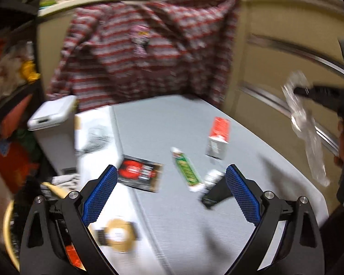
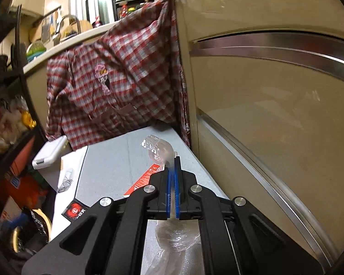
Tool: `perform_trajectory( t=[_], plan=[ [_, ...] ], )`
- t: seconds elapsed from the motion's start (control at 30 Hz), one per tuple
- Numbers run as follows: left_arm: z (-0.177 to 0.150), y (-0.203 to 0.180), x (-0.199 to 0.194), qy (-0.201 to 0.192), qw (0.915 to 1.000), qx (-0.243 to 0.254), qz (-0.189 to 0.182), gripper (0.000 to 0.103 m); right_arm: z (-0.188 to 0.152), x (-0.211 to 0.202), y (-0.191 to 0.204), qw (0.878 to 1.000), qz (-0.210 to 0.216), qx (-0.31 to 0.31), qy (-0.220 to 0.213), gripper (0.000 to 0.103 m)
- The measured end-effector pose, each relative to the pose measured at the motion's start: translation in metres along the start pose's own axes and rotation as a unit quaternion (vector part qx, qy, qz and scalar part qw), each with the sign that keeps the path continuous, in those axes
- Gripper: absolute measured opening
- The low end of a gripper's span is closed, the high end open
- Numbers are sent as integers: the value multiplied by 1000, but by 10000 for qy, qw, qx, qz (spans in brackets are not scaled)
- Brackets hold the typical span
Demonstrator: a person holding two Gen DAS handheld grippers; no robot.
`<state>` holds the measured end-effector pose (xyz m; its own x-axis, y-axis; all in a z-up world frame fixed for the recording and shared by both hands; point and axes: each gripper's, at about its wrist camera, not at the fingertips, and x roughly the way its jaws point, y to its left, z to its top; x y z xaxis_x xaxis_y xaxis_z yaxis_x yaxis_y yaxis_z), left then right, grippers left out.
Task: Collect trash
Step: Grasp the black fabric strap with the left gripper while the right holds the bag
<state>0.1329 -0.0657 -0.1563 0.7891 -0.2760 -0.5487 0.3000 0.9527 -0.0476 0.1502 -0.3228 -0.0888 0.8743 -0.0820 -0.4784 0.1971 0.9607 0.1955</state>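
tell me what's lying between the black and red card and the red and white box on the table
A green tube lies between the card and the box, slanted on the grey table; the left wrist view shows it.

We see a clear, crinkled plastic wrapper (image 2: 157,150), glossy, pinched between blue pads of knobbly rubber-like texture (their arms matt black plastic with bright metal pins). The bench (image 1: 172,123) wears a matt grey, finely ribbed cover. At twelve o'clock hangs a checked cloth shirt (image 1: 135,52); at three o'clock, glossy cream panels with brushed-metal strips (image 2: 275,45).
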Motion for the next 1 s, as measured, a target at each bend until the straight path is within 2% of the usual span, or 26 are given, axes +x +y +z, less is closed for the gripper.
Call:
perform_trajectory(
  t=[0.2,0.3,0.4,0.57,0.6,0.63,0.73,0.8,0.87,1.0],
  plan=[
    [-20,-44,40,318,9983,405,-281,85,-5,4,-15,9997,47,203,88,3],
    [-26,-52,54,490,9974,351,-396,84,-6,5,-16,9997,96,230,75,3],
    [-29,-52,69,703,9959,250,-503,75,-7,6,-17,9996,130,225,72,3],
    [-31,-50,82,818,9951,129,-539,72,-8,8,-19,9997,110,223,74,3],
    [-32,-50,85,853,9947,134,-562,69,-8,7,-20,9996,102,237,78,3],
    [-34,-50,87,905,9940,142,-595,62,-8,8,-21,9996,102,259,84,3],
    [-34,-48,97,1162,9907,70,-701,56,-7,9,-23,9995,110,289,82,3],
    [-35,-44,99,1217,9895,-38,-775,35,-7,10,-23,9995,113,278,86,3],
    [-36,-42,101,1248,9889,-93,-805,22,-7,10,-23,9995,115,280,81,3],
    [-32,-41,91,1130,9903,-53,-808,19,-5,10,-25,9995,104,286,32,3]
  ],
)
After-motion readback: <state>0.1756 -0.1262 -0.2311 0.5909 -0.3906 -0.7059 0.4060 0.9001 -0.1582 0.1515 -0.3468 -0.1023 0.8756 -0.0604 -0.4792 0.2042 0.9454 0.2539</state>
